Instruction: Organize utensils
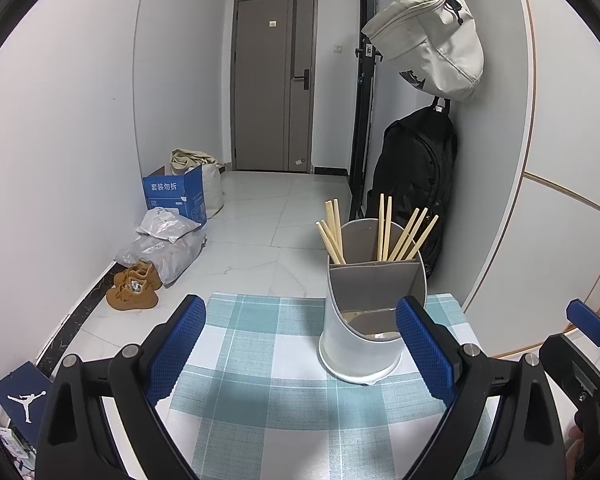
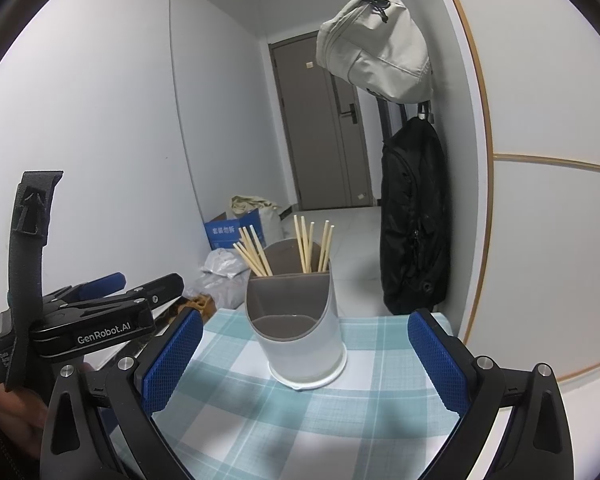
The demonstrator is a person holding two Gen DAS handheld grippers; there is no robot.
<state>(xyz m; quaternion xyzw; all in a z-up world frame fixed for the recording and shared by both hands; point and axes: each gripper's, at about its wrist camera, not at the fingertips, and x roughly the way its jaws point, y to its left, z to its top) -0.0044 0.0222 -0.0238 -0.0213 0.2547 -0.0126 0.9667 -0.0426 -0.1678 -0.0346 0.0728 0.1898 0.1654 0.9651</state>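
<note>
Empty tongs (image 1: 300,344); holder (image 1: 374,308) interior unclear

Chopsticks (image 1: 384,232): pale bare wood, matt. Holder (image 1: 364,320): smooth white plastic outside, grey matt inside. Tablecloth (image 1: 260,360): woven check cloth, teal/white. Left gripper (image 1: 300,348) and right gripper (image 2: 304,360): black matt plastic w/ blue knurled rubbery pads, metal screws. Floor (image 1: 260,208): glossy tile.

White hallway (image 1: 80,128), grey door (image 1: 274,80).

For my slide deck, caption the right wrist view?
Open right gripper faces a white utensil holder of chopsticks on a checked cloth.
</note>
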